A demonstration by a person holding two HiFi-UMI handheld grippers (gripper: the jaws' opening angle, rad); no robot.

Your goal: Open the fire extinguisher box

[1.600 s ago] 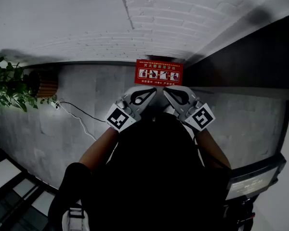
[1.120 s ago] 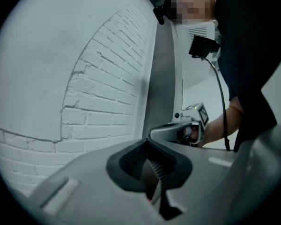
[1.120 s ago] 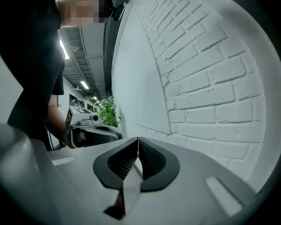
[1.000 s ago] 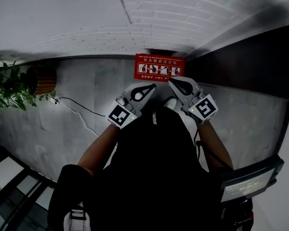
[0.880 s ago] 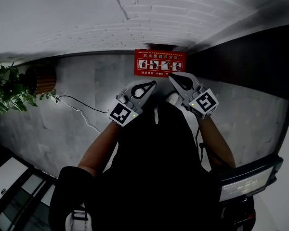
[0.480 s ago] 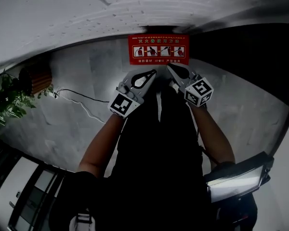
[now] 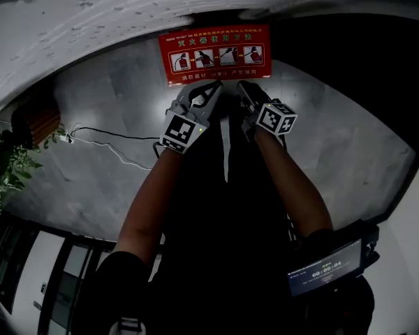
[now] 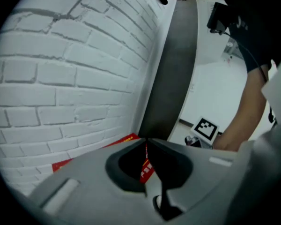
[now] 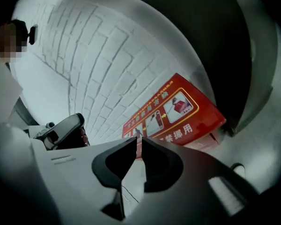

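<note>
The red fire extinguisher box [image 7: 213,53] stands on the grey floor against the white brick wall, with picture instructions on its top face. In the head view my left gripper [image 7: 211,88] and right gripper [image 7: 243,87] are side by side just short of the box's near edge, touching nothing. The left gripper view shows shut jaws, with a strip of the red box [image 8: 145,171] behind them. My right gripper [image 9: 139,139] points at the box [image 9: 175,111]. Its jaws are opening, with a narrow slit and nothing between them.
A dark panel [image 7: 349,54] runs along the wall right of the box. A white cable [image 7: 105,145] trails over the floor at left, near a brown basket [image 7: 35,121] and a leafy plant [image 7: 3,173]. A small lit screen [image 7: 325,269] hangs at the person's right side.
Both grippers have moved forward together toward the red box, and the view has tipped down, so the box looks larger. The right jaws show a slight gap now.
</note>
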